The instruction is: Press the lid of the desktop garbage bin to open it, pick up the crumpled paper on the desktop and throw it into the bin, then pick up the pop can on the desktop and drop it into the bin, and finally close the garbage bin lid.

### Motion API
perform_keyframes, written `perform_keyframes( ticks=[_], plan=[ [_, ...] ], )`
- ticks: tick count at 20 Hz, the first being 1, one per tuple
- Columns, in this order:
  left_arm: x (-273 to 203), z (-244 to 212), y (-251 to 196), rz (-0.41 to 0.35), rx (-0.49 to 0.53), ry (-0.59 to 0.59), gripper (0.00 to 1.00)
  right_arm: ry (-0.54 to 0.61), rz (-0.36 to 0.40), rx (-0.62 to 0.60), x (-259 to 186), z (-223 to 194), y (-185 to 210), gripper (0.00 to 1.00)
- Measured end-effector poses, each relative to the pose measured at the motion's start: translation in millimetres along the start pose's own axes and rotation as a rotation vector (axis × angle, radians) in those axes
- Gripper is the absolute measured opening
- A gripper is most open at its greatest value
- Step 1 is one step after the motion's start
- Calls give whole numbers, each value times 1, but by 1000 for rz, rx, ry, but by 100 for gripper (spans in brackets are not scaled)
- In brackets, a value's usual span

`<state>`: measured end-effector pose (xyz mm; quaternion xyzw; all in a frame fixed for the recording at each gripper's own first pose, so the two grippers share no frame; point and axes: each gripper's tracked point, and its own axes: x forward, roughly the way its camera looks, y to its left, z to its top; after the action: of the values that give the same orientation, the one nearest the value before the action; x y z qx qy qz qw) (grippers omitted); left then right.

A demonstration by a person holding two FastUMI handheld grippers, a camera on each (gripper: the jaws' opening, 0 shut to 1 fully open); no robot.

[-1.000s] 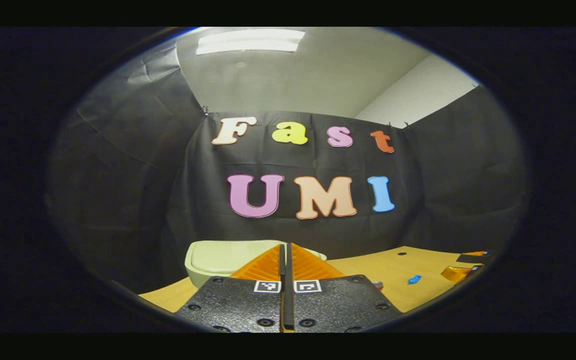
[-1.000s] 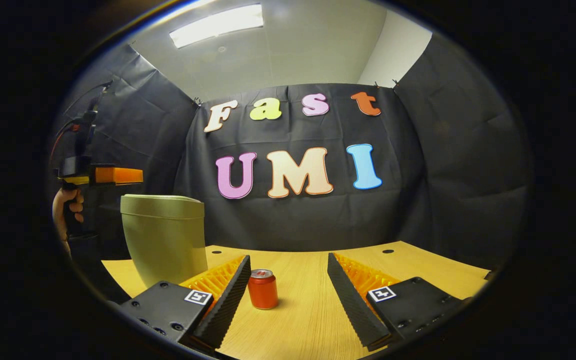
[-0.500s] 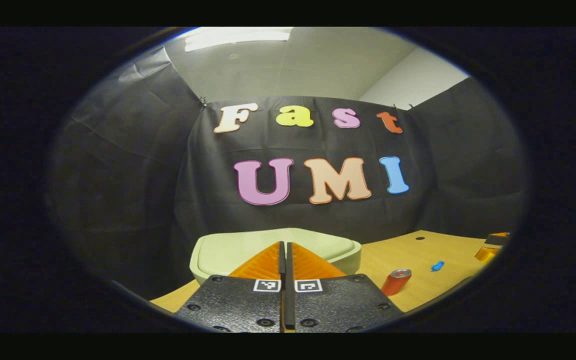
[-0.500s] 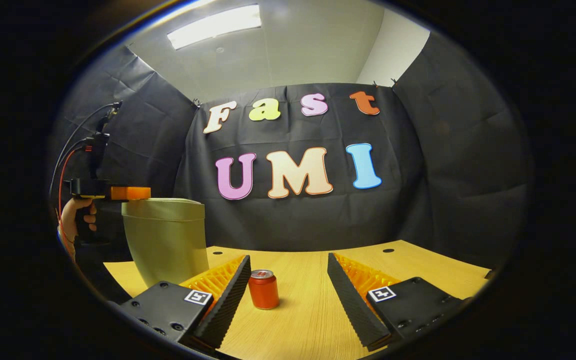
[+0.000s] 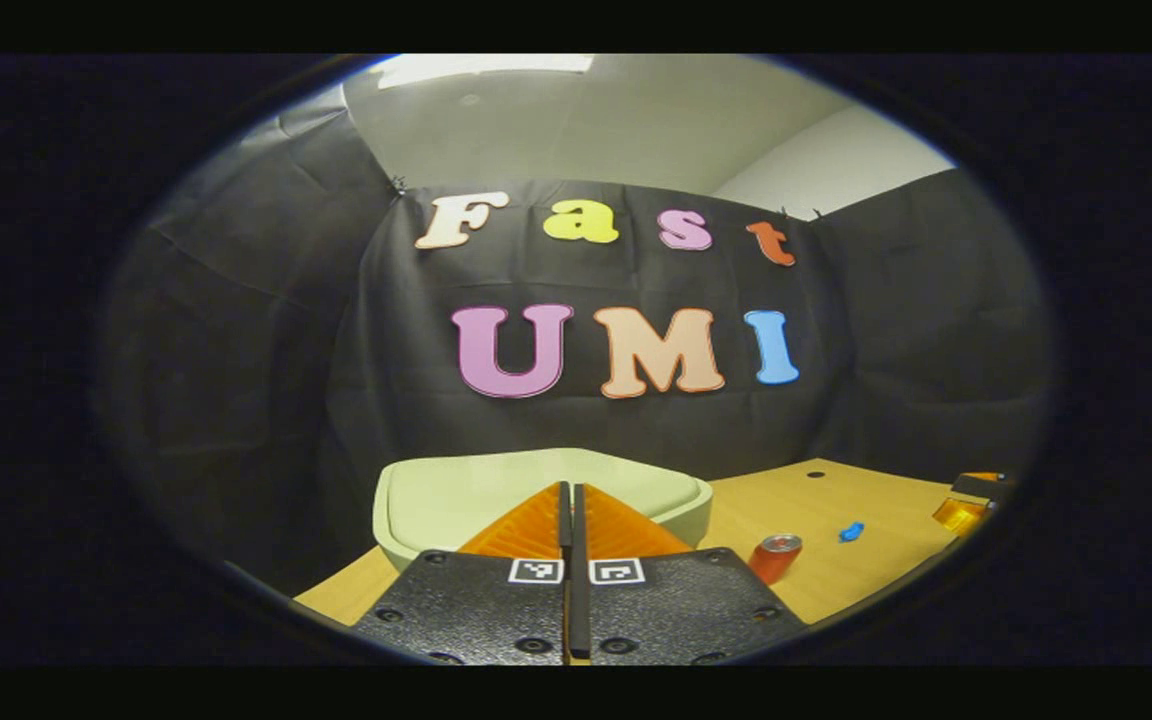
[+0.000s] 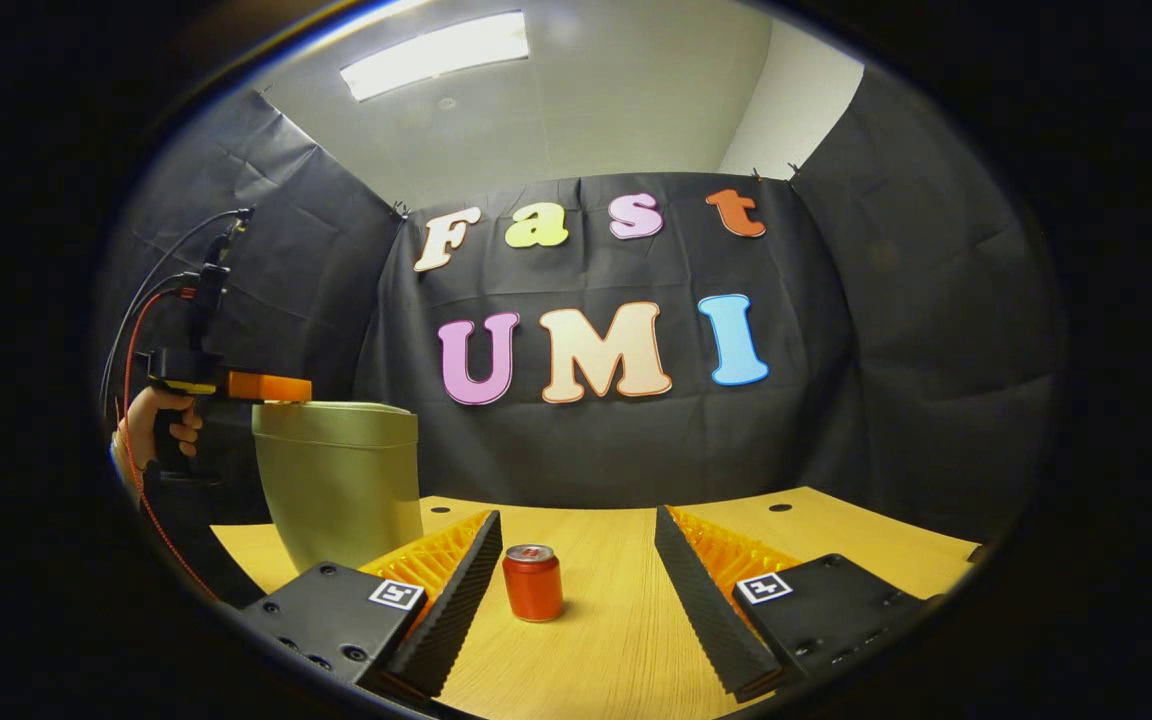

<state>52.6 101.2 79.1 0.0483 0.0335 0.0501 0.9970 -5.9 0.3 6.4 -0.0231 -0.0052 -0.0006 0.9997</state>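
In the left gripper view, the left gripper (image 5: 570, 500), fingers pressed together, is settling onto the lid (image 5: 476, 490) of the bin, lower than a second ago; the press to open it appears to be starting. The can (image 5: 774, 557) is standing on the desk (image 5: 836, 580) right of the bin.

In the right gripper view, the right gripper (image 6: 576, 560), fingers spread wide, is waiting beside the bin (image 6: 341, 485), the can between its fingers. The lid is staying closed.
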Motion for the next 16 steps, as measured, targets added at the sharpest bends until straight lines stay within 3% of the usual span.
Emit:
perform_keyframes(
  ticks=[1, 6, 12, 16],
  plan=[
    [0, 1, -2, -9, -11, -11, 0, 1, -8, 0, 0, 0, -1, 94],
    [2, 21, -3, -4, 17, -61, 0, -6, -12, -10, -1, 1, -2, 96],
    [-17, 54, -28, -54, 24, -143, 0, 19, -1, 8, 4, -8, 1, 96],
    [-39, 44, -48, -98, 29, -152, 0, 20, -15, 7, 5, -10, -6, 97]
  ],
)
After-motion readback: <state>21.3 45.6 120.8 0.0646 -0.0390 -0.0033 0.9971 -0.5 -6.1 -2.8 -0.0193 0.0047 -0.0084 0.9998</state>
